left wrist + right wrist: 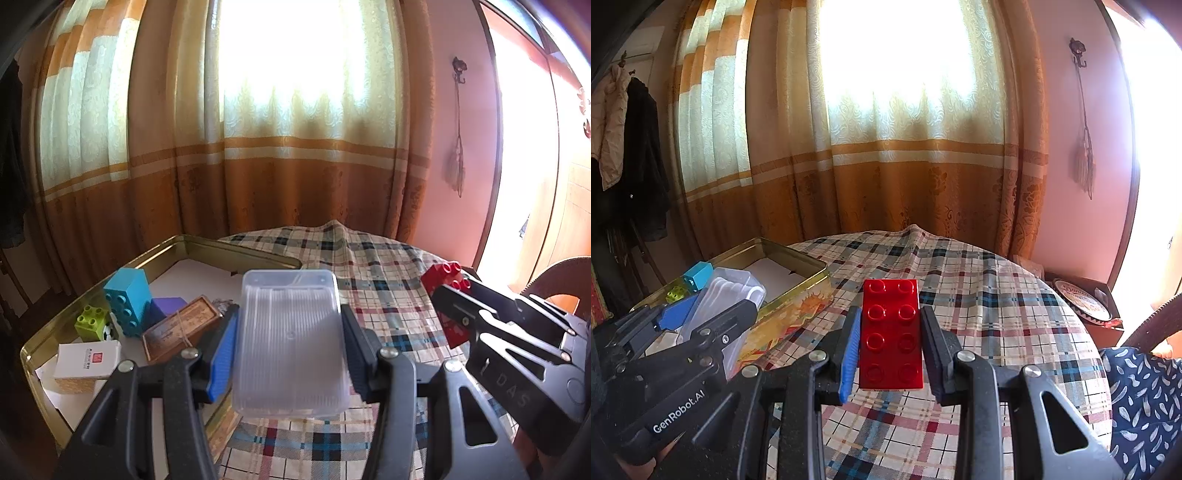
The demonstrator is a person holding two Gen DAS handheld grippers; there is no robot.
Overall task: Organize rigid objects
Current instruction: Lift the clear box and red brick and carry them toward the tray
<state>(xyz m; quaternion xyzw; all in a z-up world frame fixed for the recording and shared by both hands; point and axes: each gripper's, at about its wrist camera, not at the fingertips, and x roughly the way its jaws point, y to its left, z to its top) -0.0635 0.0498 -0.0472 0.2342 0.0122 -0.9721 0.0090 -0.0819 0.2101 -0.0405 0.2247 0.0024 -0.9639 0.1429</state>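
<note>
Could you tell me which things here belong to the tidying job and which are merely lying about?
Job: clear plastic box in left gripper; red brick in right gripper; gold tin; blue brick.
Lying about: curtains; coats; checked tablecloth.

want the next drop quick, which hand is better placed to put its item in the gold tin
Left, probably. The left gripper holds the clear plastic box right beside the gold tin; the right gripper holds its red brick farther out over the tablecloth.
</note>
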